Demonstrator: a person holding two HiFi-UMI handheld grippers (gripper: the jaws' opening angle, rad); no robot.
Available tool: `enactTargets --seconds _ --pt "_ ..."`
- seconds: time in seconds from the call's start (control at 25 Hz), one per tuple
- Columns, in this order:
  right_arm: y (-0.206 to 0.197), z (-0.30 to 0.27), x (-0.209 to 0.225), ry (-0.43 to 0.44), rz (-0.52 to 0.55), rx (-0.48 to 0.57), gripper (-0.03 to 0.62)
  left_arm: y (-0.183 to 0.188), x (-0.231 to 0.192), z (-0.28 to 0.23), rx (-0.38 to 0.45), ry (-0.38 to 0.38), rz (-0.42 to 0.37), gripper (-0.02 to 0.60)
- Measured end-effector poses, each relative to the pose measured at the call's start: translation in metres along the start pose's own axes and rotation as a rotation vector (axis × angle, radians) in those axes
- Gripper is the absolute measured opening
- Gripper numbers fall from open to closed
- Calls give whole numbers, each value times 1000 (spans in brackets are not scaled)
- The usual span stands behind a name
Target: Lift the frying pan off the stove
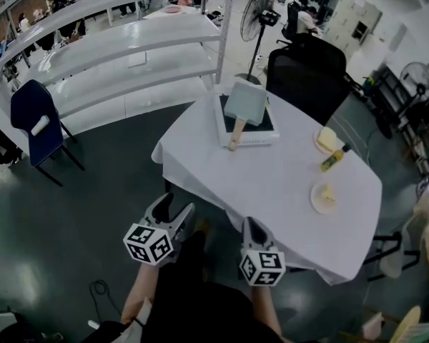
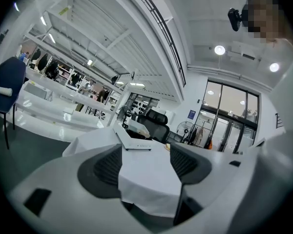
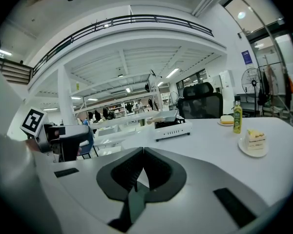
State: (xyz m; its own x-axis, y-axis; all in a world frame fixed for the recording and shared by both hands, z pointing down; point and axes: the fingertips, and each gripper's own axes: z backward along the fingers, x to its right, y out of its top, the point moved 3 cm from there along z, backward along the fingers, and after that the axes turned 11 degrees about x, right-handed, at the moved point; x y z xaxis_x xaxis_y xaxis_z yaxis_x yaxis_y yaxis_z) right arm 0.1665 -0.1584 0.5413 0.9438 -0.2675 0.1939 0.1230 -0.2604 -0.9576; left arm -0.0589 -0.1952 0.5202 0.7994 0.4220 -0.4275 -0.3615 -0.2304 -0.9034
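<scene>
Two tools are hovering by the desk (image 1: 272,184) edge, left tool (image 1: 176,207) with jaws apart, right tool (image 1: 255,227) with jaws together; the frying pan (image 1: 247,102) is sitting on the stove (image 1: 261,136), well beyond.

Pan: the frying pan (image 1: 247,100) is square and pale grey-blue. It sits on top of the stove.
Handle: its handle (image 1: 236,134) is light brown wood. It sticks out over the stove's near edge.
Stove: the stove (image 1: 263,141) is a low white box with a black top.
Place: both are at the far side of the table (image 1: 272,191), which has a white cloth on it.
</scene>
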Motion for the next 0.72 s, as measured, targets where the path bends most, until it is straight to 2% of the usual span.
enactTargets --seconds 0.24,0.72 --pt "16 -45 19 -10 -2 4 6 11 -16 -49 -5 -10 5 290" --pt "66 -132 56 -65 0 30 6 51 -39 -158 -8 -80 7 290"
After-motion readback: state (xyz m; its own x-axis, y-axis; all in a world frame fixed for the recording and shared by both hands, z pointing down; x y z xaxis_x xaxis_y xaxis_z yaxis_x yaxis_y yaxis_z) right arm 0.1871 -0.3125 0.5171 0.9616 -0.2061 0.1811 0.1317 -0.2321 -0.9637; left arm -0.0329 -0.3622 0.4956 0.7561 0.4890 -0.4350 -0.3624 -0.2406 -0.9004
